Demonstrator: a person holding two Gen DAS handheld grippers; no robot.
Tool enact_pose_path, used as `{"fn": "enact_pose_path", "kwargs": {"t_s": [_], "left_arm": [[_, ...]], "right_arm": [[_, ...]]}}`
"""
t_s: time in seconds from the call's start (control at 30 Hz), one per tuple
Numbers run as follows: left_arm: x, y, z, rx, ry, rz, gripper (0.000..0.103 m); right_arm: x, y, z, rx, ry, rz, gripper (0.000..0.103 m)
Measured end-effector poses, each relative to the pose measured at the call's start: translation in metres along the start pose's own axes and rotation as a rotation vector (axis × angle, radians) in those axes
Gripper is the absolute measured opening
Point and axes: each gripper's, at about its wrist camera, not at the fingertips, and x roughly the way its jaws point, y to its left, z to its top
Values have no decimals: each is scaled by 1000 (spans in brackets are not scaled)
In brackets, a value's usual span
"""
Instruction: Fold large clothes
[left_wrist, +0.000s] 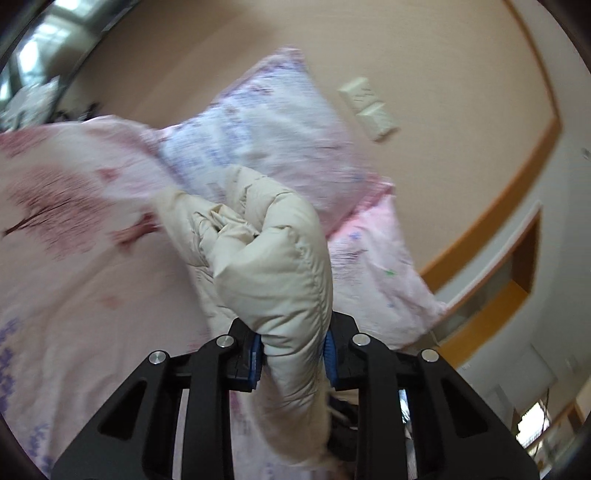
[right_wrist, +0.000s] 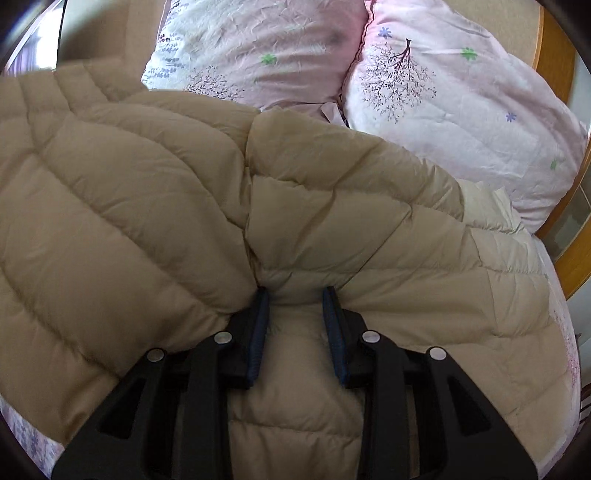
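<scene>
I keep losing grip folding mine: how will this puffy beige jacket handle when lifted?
The puffer jacket likely flops: it bunches and droops from the left gripper. Its smooth shell looks slippery. Probably light, and squashes between the right gripper pads.

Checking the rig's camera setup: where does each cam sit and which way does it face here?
Left wrist: sits on the left gripper, faces along its jaws at a bunched cream jacket, pillows and wall behind; only the jaws show.
Right wrist: sits on the right gripper, looks down across the jacket spread on the bed toward the pillows; only the jaws show.
Shared: jacket, pillows.
</scene>
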Motion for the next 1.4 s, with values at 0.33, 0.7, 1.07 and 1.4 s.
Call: {"fn": "enact_pose_path", "kwargs": {"t_s": [0.33, 0.7, 1.07, 1.4], "left_arm": [[38, -85, -24, 245, 114, -248, 25], [79, -130, -51, 383, 214, -261, 25], [110, -161, -91, 454, 346, -306, 25], [171, -187, -181, 563, 657, -345, 26]], "right_arm": [[4, 2, 2, -30, 3, -6, 32], [-54, -80, -23, -36, -87, 137, 64], [-54, -210, -88, 359, 0, 116, 62], [-23, -232, -91, 453, 24, 272, 60]]}}
